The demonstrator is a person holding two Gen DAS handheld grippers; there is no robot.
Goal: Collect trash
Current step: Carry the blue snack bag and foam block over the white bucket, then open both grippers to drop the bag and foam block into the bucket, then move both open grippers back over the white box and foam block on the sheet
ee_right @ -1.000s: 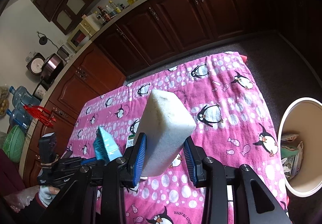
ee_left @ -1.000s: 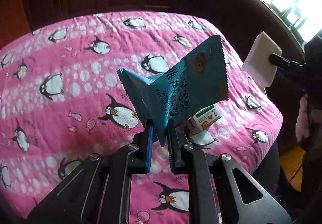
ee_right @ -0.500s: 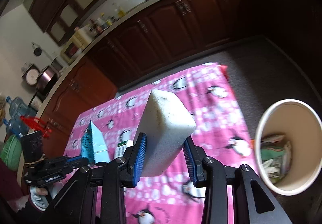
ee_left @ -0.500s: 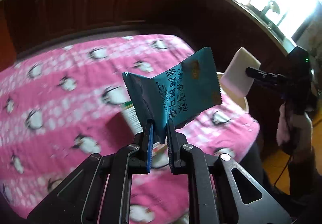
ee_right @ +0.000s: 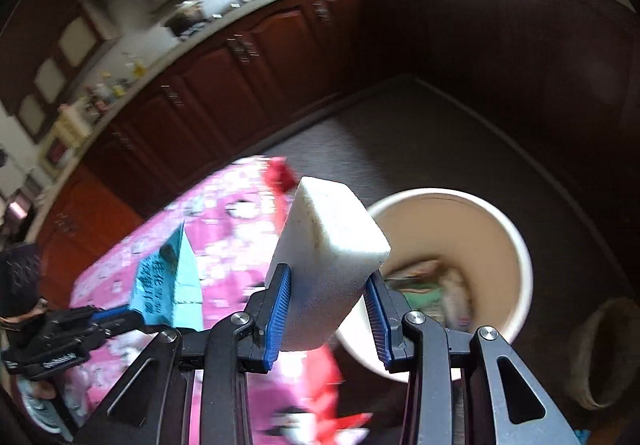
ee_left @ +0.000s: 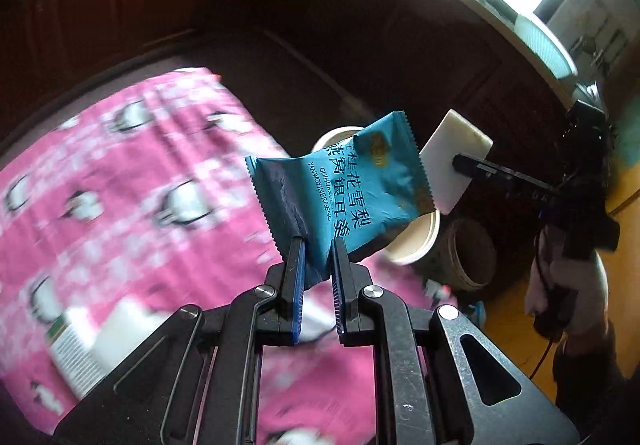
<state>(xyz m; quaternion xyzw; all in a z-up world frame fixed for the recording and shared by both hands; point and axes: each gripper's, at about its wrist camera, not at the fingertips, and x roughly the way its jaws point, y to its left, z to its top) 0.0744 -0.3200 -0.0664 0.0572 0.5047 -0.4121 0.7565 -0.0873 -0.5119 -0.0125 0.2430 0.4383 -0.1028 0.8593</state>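
Note:
My left gripper [ee_left: 316,245] is shut on a blue snack wrapper [ee_left: 352,193] and holds it in the air past the table's right edge, in front of the cream trash bin [ee_left: 416,241]. My right gripper [ee_right: 326,277] is shut on a white foam block [ee_right: 328,257] and holds it just left of the bin [ee_right: 508,241], which has several pieces of trash inside. The foam block [ee_left: 452,169] also shows in the left wrist view, and the wrapper [ee_right: 170,285] in the right wrist view.
The table wears a pink penguin cloth [ee_left: 120,197]. A small white carton [ee_left: 92,345] lies on it near the left gripper. A brown woven basket [ee_right: 600,353] stands on the floor beside the bin. Dark wooden cabinets [ee_right: 260,85] line the room.
Both grippers have swung right, away from the table and toward the bin, each still holding its item. The bin now sits much closer in both views.

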